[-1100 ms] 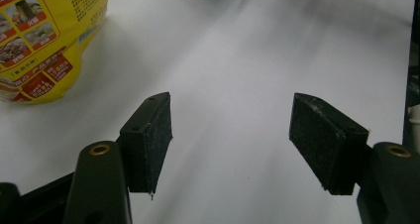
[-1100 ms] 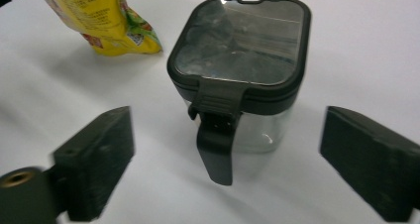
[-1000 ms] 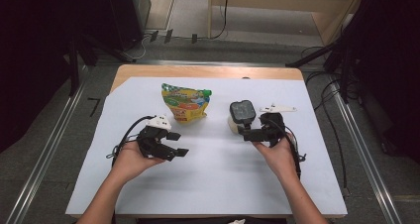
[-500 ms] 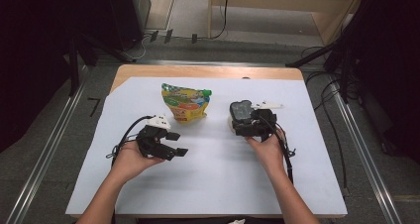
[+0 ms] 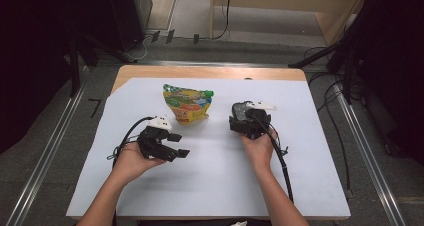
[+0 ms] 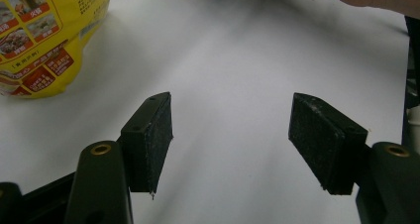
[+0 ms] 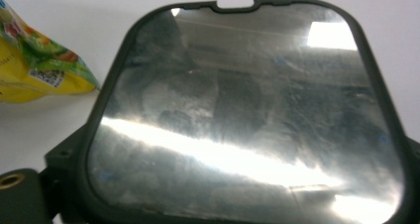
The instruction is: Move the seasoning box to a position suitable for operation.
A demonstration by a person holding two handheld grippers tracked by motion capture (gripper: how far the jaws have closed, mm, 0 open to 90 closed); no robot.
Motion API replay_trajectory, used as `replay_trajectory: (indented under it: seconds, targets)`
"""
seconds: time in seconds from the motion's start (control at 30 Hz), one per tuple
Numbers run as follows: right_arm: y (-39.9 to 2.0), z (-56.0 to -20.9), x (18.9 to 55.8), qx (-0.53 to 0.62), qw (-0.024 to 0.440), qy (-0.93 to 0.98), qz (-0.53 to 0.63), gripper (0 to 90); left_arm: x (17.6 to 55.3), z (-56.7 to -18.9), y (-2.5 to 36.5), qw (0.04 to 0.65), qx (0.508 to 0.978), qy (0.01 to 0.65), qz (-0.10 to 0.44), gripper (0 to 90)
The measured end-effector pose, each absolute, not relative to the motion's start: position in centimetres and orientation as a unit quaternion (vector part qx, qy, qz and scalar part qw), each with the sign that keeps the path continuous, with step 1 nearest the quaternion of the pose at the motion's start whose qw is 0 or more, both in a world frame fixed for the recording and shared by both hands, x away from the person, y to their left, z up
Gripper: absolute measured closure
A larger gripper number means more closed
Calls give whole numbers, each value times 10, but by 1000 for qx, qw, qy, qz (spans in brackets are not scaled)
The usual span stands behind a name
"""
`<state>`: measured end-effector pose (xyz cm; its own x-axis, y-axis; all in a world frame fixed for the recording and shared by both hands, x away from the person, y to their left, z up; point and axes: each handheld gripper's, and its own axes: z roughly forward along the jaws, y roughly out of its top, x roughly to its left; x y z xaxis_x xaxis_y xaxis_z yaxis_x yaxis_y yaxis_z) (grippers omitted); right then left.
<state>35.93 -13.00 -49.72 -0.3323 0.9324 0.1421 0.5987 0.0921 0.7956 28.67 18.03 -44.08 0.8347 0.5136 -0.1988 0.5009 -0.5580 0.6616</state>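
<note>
A yellow snack bag (image 5: pixel 187 103) with a green top lies on the white table cover (image 5: pixel 210 186), back of centre. A dark glossy panel with a black rim (image 5: pixel 240 110) lies to its right. My right gripper (image 5: pixel 243 118) stands open at it. In the right gripper view the panel (image 7: pixel 247 115) lies between the two widely spread jaws, and the bag (image 7: pixel 34 60) shows at the left. My left gripper (image 5: pixel 179 146) is open just in front of the bag. Its pads (image 6: pixel 151 140) hold nothing, and the bag (image 6: pixel 39 35) is at the upper left.
Bare wood of the table top (image 5: pixel 200 72) shows along the far edge. A black cable (image 5: pixel 280 161) trails from the right gripper along the forearm. Metal rails (image 5: pixel 45 161) run along the floor on both sides. White cover stretches in front of both hands.
The right gripper has moved forward and slightly left, onto the dark panel, with its jaws either side of it. The left gripper and the bag have stayed put.
</note>
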Motion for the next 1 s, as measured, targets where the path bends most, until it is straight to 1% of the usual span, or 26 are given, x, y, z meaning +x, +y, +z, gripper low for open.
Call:
replay_trajectory:
  seconds: [0.13,0.17,0.4,0.53,0.8,0.9,1.0]
  targets:
    - [-128,-497,359,542,215,703,406,108,287,-441,180,372,883,287,7,342]
    - [-128,-496,358,541,221,707,398,126,287,-441,180,373,882,287,7,342]
    - [-126,-495,358,535,230,714,389,143,287,-441,179,372,883,286,5,344]
    - [-126,-493,356,524,244,722,381,162,287,-442,179,370,884,286,5,348]
    - [-129,-489,354,518,237,726,385,165,287,-443,179,370,884,286,2,351]
    - [-131,-482,351,506,244,729,392,164,287,-443,179,372,883,288,2,351]
    - [-137,-470,344,491,238,735,402,164,287,-442,180,373,882,289,2,351]
